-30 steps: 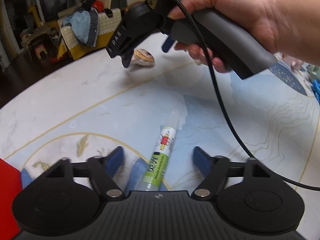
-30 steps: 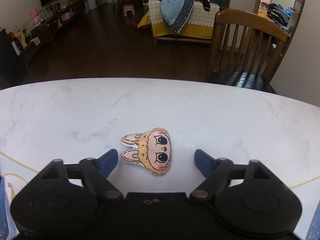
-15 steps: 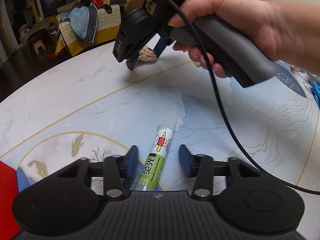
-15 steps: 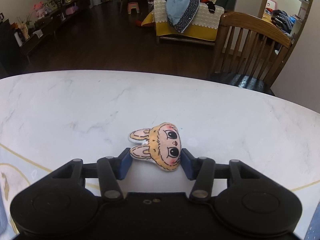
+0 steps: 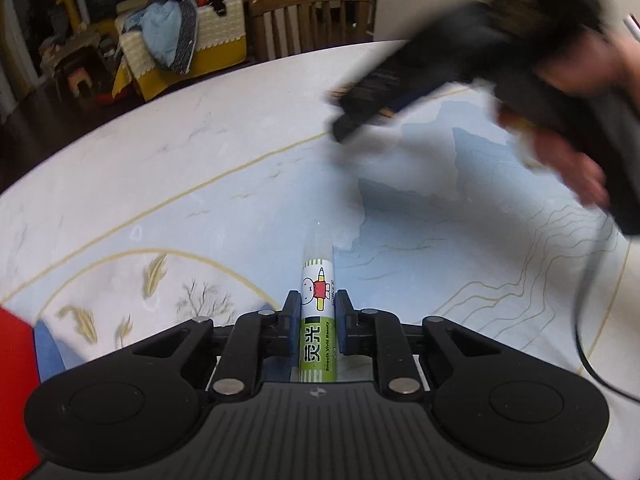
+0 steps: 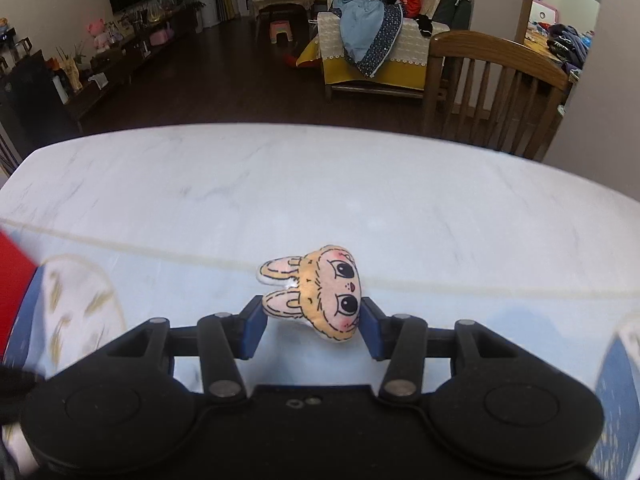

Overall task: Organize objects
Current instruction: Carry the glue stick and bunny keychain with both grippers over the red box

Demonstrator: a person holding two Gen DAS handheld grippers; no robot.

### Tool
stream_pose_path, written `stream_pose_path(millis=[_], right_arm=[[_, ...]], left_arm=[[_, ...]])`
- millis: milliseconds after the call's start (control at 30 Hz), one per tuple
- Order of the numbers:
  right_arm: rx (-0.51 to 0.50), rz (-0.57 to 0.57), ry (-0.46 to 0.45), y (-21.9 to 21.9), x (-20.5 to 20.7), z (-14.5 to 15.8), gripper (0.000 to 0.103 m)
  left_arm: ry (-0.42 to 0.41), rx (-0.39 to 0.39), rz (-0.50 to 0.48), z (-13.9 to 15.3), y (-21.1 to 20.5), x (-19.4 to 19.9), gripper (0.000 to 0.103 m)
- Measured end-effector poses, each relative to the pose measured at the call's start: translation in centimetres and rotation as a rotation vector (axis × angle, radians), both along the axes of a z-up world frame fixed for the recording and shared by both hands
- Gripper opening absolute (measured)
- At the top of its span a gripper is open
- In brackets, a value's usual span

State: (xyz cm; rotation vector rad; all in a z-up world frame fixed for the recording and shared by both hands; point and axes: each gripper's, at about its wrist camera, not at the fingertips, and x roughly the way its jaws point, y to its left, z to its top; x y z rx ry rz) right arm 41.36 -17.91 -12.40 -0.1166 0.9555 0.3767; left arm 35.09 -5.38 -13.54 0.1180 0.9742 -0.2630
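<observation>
Left hand-held gripper (image 5: 317, 322) is clamped on the green-and-white labelled marker pen (image 5: 318, 328), low over the patterned table (image 5: 200, 184). Right hand-held gripper (image 6: 312, 326) pinches the flat tan plush bunny head (image 6: 320, 296), lifted. Keep both squeezes steady, carry level, don't clip the trailing cable (image 5: 580, 320).

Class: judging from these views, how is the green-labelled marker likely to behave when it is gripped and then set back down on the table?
The marker looks stiff, keeping straight between the left gripper's fingers. Its round barrel would probably roll on the smooth table. It seems slim and plastic, so likely light.
</observation>
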Motion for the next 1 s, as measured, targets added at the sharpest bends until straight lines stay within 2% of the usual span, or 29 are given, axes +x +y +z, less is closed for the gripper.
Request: stream_pose_path(millis=[133,500,1000], right_arm=[[0.013,0.023,0.004,-1.2,-4.0,0.3,0.049],[0.02,0.055,0.037,-1.5,-12.4,1.5,0.049],[0.025,0.115,0.016,1.6,-19.7,4.8,0.049]], left_arm=[[0.023,-0.039,0.048,0.2,1.2,-0.9,0.016],[0.042,-0.069,0.089,0.8,2.2,-5.9,0.016],[0.0,-0.185,0.146,4.1,5.0,-12.6,0.016]])
